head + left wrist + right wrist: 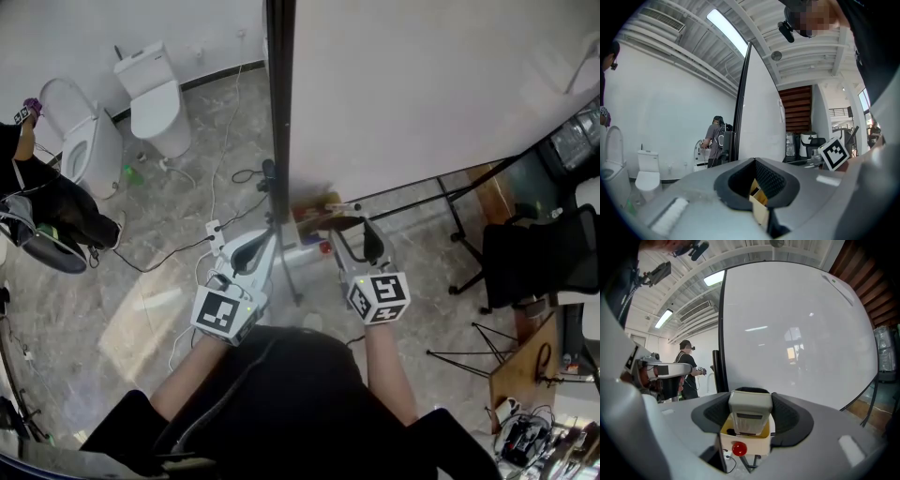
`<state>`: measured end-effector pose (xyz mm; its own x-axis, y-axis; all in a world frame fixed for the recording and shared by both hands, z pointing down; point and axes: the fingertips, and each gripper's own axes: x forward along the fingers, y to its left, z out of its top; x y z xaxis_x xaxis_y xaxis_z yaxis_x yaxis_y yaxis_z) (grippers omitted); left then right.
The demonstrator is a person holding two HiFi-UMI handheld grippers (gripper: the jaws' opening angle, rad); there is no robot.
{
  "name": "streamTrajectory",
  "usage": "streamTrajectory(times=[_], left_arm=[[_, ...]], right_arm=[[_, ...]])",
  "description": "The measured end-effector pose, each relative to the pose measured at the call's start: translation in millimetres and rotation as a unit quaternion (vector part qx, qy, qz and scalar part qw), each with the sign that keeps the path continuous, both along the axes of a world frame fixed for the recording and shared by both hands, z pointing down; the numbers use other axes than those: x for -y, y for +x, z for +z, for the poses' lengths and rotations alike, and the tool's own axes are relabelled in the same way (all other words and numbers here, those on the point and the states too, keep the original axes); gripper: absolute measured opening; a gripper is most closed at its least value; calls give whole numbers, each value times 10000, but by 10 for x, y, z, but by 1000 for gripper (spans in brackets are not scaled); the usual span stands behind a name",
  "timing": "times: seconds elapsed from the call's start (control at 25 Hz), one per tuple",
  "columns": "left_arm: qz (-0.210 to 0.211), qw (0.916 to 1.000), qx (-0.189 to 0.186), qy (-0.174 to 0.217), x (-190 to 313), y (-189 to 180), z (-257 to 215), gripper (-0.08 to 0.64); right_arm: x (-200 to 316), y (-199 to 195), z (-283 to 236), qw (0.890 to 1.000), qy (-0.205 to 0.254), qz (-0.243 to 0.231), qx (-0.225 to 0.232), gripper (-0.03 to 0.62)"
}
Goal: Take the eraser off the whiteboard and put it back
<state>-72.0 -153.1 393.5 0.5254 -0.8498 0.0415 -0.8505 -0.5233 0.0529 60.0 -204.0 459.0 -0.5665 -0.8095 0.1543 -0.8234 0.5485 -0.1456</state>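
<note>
Right gripper view: the right gripper faces the whiteboard, which fills the middle and right of the frame.
Eraser: the grey eraser stands upright at lower centre. It appears clear of the board's face, though the gap is hard to judge.
Right fingers: the dark ribbed fingers are clamped on the eraser's two long sides. They stand wide because the body is broad, a grip that should keep it square to the board.
Below the eraser: a cream tray with a red knob. I cannot tell what carries it.
Left gripper: the left gripper is held level beside the board's dark edge post. Its fingers are apart with nothing between them, probably kept aside as the spare hand.
Step, judged: the eraser is off, and setting it back on the board remains.
</note>
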Motion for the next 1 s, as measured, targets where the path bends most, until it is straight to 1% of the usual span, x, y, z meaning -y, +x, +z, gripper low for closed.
streamTrajectory(times=[0.48,0.76,1.0], left_arm=[[119,9999,-53,39,-28,59,-42,6],[224,9997,-27,52,-33,140,-58,6],[375,9992,80,102,-45,213,-53,6]], right_arm=[[-174,93,-350,9994,309,19,139,270],[-310,201,-554,9985,475,73,278,270],[-444,292,-727,9973,631,149,353,272]])
